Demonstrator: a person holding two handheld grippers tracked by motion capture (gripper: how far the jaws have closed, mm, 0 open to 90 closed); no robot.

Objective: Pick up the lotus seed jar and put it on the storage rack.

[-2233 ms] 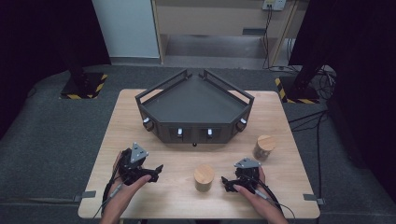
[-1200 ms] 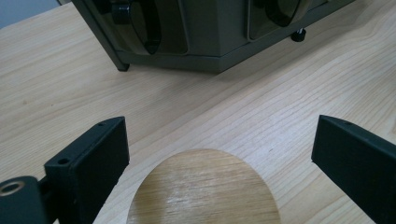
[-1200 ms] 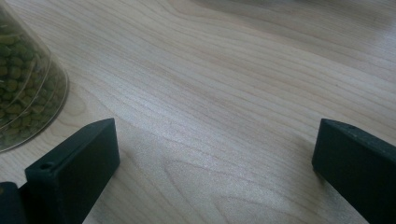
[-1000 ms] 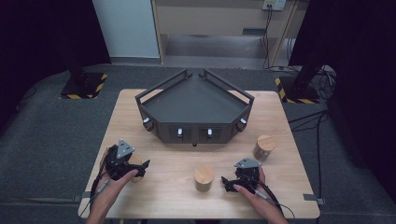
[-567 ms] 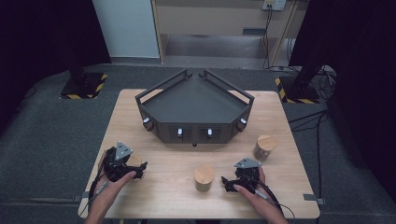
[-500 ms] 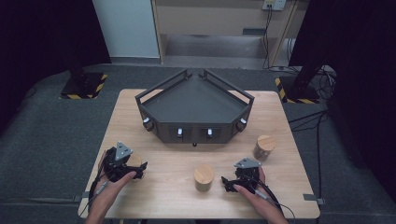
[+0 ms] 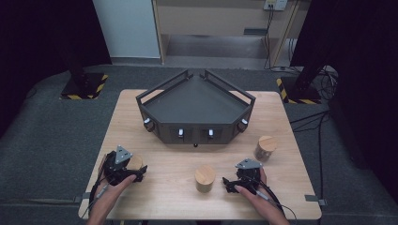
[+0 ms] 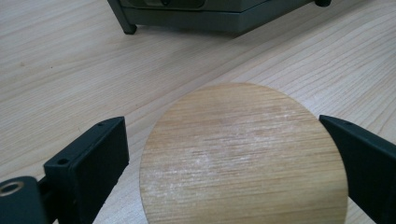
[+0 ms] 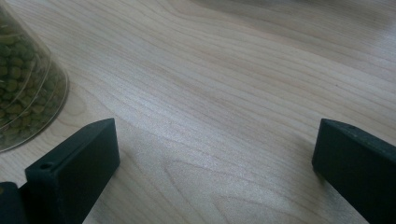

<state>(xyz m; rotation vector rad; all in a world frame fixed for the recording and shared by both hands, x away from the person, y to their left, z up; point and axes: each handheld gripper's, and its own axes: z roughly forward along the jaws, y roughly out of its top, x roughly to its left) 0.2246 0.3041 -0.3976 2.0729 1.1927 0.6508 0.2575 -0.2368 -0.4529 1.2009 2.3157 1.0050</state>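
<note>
A wood-lidded jar stands at the near left of the desk, and the left tongs are around it. In the left gripper view its round wooden lid lies between the two black jaws, with a narrow strip of desk showing at the left jaw and the right jaw at the lid's edge; whether either jaw touches the jar I cannot tell, so the left tongs stand wide about the jar with no sure grip. The left hand grasps these tongs from the near edge.

A second jar with a wooden lid stands near the middle of the near side, just left of the right tongs. In the right gripper view the right tongs are spread wide over bare desk, nothing between the jaws, and the clear wall of a jar with green contents shows at the far left. The right hand grips them.

A third jar stands at the right, well apart from the others. A dark angular tray with raised rails occupies the far middle of the desk.
</note>
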